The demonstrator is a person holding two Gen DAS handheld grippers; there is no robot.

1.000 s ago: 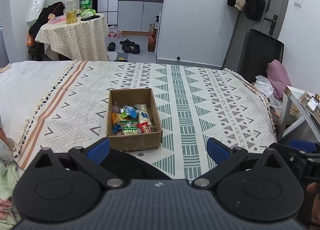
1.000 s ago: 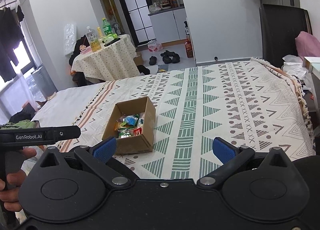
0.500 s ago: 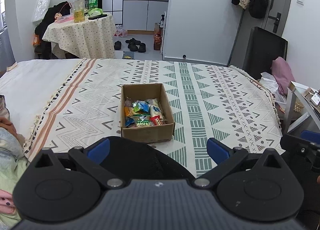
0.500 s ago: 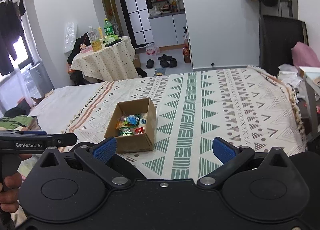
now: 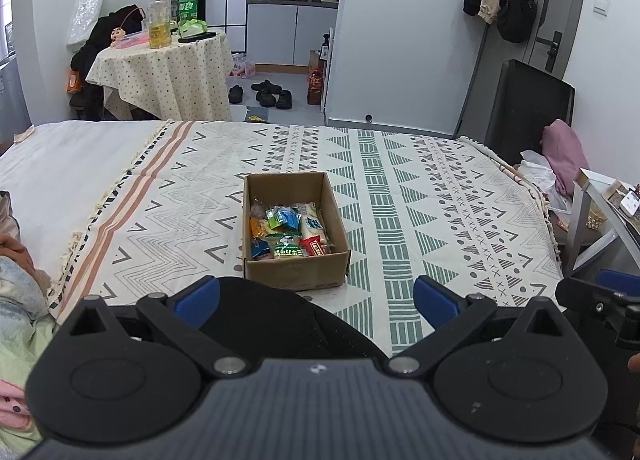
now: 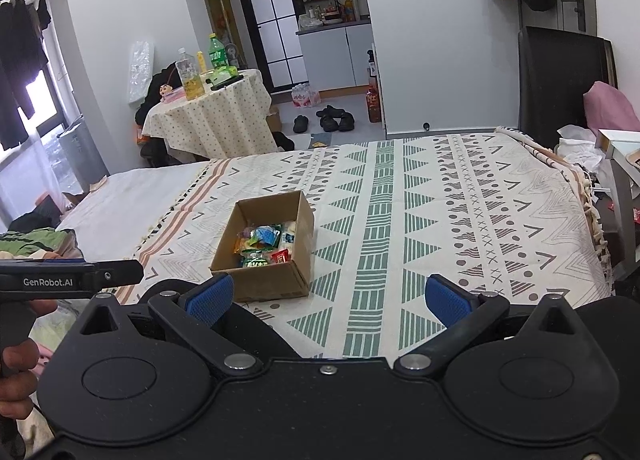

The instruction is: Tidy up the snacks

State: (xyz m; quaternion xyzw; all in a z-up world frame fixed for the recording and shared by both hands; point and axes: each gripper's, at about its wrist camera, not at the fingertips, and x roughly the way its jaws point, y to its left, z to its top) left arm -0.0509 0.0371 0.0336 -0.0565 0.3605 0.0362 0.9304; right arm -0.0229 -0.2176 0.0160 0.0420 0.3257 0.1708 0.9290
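Cardboard box sits mid-bed on the patterned blanket, snack packets piled in its near half. Left gripper and right gripper both hover short of the box, jaws spread wide, holding nothing

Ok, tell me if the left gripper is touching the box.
Apart. In the left wrist view, the open left gripper sits short of the box, both fingertips clear of it.
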